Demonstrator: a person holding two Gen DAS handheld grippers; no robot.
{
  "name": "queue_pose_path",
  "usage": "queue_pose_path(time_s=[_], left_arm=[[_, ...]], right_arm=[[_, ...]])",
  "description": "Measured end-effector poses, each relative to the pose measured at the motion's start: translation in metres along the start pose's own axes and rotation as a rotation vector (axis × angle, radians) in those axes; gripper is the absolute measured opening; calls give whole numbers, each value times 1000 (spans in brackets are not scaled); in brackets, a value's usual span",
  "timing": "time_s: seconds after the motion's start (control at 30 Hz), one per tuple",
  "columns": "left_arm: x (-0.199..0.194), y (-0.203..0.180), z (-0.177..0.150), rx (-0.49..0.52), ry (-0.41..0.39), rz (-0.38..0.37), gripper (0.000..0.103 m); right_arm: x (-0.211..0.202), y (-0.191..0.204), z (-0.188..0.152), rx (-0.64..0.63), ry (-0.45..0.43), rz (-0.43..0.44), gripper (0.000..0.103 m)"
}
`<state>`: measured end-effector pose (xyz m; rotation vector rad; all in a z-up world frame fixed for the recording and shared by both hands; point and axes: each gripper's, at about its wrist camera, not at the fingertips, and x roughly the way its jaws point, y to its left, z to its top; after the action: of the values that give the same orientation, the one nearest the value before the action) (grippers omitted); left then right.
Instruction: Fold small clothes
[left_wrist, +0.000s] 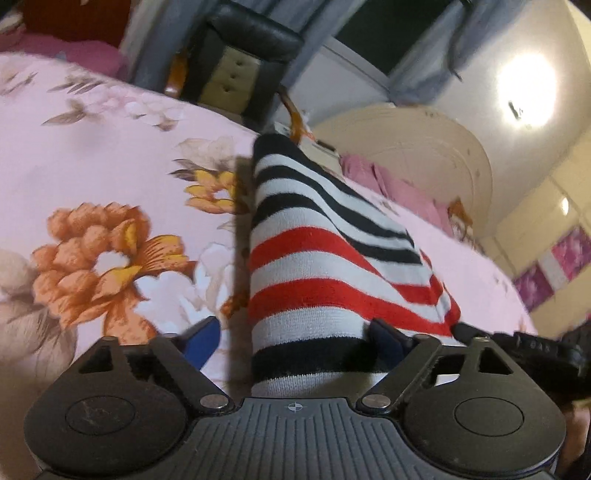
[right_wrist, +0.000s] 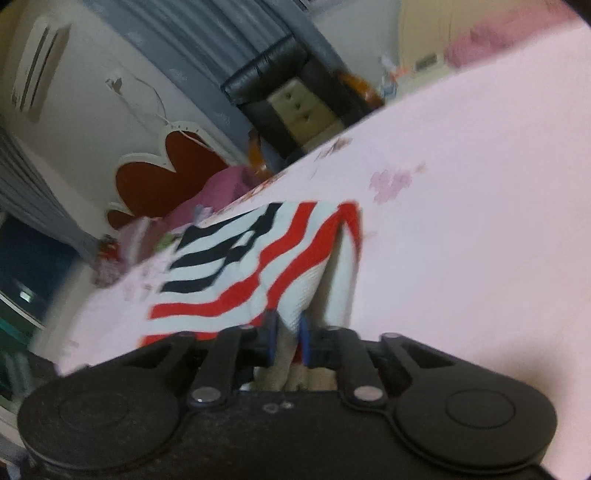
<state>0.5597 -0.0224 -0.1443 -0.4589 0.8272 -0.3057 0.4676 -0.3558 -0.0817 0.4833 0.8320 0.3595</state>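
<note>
A small knit garment (left_wrist: 314, 258) with black, white and red stripes lies partly lifted over a pink floral bedsheet (left_wrist: 92, 166). In the left wrist view my left gripper (left_wrist: 295, 336) stands wide open, its blue-padded fingers (left_wrist: 201, 338) either side of the striped cloth, which passes between them. In the right wrist view my right gripper (right_wrist: 287, 334) is shut on a bunched edge of the same garment (right_wrist: 236, 273), which drapes away from the jaws onto the sheet (right_wrist: 461, 221).
A black and beige padded chair (left_wrist: 236, 62) stands beyond the bed edge; it also shows in the right wrist view (right_wrist: 291, 96). Pink cloth (left_wrist: 391, 184) lies at the far bed edge. A red headboard (right_wrist: 166, 181) and pink pillows are at the left.
</note>
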Motion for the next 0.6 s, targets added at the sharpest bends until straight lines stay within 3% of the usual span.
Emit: queue_pose_path(time_s=[0.17, 0.27, 0.37, 0.4, 0.6], left_arm=[[10, -9, 9, 58, 37, 23, 82], [11, -8, 13, 66, 46, 24, 83], [9, -8, 14, 73, 54, 19, 84], [10, -6, 14, 70, 57, 16, 84], [14, -6, 16, 77, 84, 0, 84]], right_arm=[[2, -13, -5, 28, 4, -5, 11], [0, -9, 0, 24, 29, -11, 17], [-13, -13, 5, 86, 25, -6, 61], [-18, -16, 6, 101, 8, 4, 66], [-3, -47, 9, 280, 178, 107, 66]])
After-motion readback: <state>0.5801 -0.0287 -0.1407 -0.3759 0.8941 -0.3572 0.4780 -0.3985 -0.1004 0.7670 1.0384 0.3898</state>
